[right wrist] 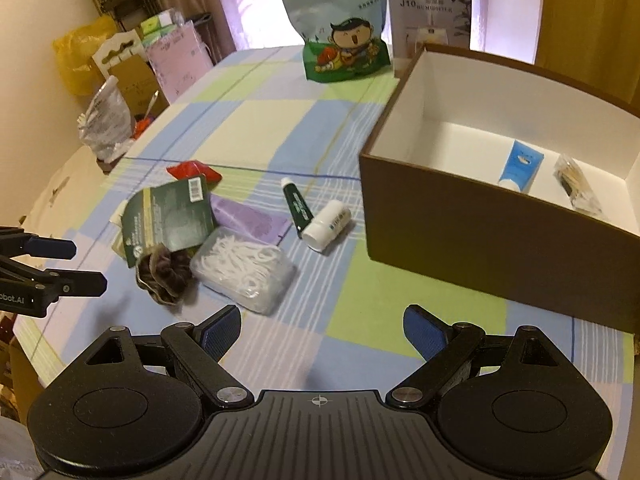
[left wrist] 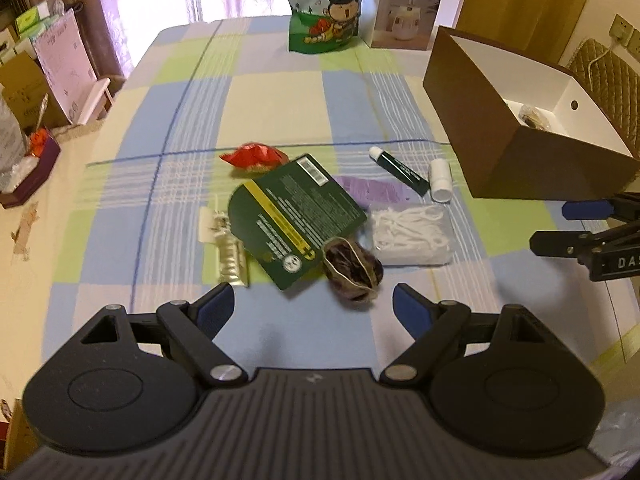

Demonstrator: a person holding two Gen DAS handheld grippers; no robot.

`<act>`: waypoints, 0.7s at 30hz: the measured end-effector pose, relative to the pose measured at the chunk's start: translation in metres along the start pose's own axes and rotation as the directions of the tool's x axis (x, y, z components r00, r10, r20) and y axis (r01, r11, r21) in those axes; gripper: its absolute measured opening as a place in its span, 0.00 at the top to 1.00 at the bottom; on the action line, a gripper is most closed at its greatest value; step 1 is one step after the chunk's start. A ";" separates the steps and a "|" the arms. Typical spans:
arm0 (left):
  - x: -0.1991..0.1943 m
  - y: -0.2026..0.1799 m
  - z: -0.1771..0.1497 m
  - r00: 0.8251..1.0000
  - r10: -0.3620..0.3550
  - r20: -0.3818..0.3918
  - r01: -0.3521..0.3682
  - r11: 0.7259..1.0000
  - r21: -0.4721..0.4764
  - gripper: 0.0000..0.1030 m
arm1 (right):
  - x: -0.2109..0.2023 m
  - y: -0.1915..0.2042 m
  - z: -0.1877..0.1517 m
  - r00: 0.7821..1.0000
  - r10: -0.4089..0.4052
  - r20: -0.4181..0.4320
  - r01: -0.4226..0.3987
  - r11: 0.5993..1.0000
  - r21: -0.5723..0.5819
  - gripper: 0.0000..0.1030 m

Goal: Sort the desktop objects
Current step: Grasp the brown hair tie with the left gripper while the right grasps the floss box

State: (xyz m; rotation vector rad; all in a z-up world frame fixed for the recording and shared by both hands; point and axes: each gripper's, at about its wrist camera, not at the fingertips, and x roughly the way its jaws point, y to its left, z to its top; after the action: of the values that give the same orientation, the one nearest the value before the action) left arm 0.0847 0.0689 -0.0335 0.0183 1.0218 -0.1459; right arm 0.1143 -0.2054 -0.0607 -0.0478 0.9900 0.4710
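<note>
Small items lie heaped on the checked tablecloth: a dark brown scrunchie (left wrist: 352, 276), a green card (left wrist: 296, 216), a red wrapper (left wrist: 254, 156), a bag of white floss picks (left wrist: 412, 236), a purple packet (left wrist: 372, 190), a green tube (left wrist: 400, 170) and a white bottle (left wrist: 440, 180). My left gripper (left wrist: 314, 300) is open and holds nothing, just short of the scrunchie. My right gripper (right wrist: 322, 326) is open too, over bare cloth in front of the floss bag (right wrist: 244, 268). To its right, the brown box (right wrist: 480, 240) holds a blue tube (right wrist: 520, 164) and a small packet (right wrist: 576, 184).
A snack bag (right wrist: 340, 20) and a humidifier carton (right wrist: 432, 12) stand at the table's far end. A gold-and-white packet (left wrist: 226, 248) lies left of the card. Cartons, a pink bag and a plastic bag (right wrist: 106, 120) crowd the left beyond the table's edge.
</note>
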 end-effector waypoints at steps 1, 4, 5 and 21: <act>0.003 -0.001 0.000 1.000 -0.009 -0.001 0.009 1.000 -0.007 0.19 | 0.001 -0.003 0.000 1.000 -0.004 -0.006 0.004 1.000 0.002 0.09; 0.014 -0.006 0.000 1.000 -0.030 0.003 0.030 0.999 -0.025 0.21 | 0.002 -0.012 0.000 1.000 -0.012 -0.019 0.012 1.000 0.012 0.09; 0.018 -0.008 0.000 0.999 -0.034 0.006 0.035 0.999 -0.030 0.23 | 0.002 -0.016 0.000 1.000 -0.013 -0.023 0.013 1.000 0.016 0.09; 0.079 0.003 0.005 0.991 -0.124 -0.049 0.105 0.954 -0.281 0.72 | 0.018 0.000 0.003 0.993 0.092 -0.080 -0.105 0.978 -0.178 0.09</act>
State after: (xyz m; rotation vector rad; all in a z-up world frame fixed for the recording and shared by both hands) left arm 0.1294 0.0624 -0.0981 -0.2946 1.1023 -0.1066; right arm 0.1252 -0.1982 -0.0740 -0.1813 1.0202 0.6539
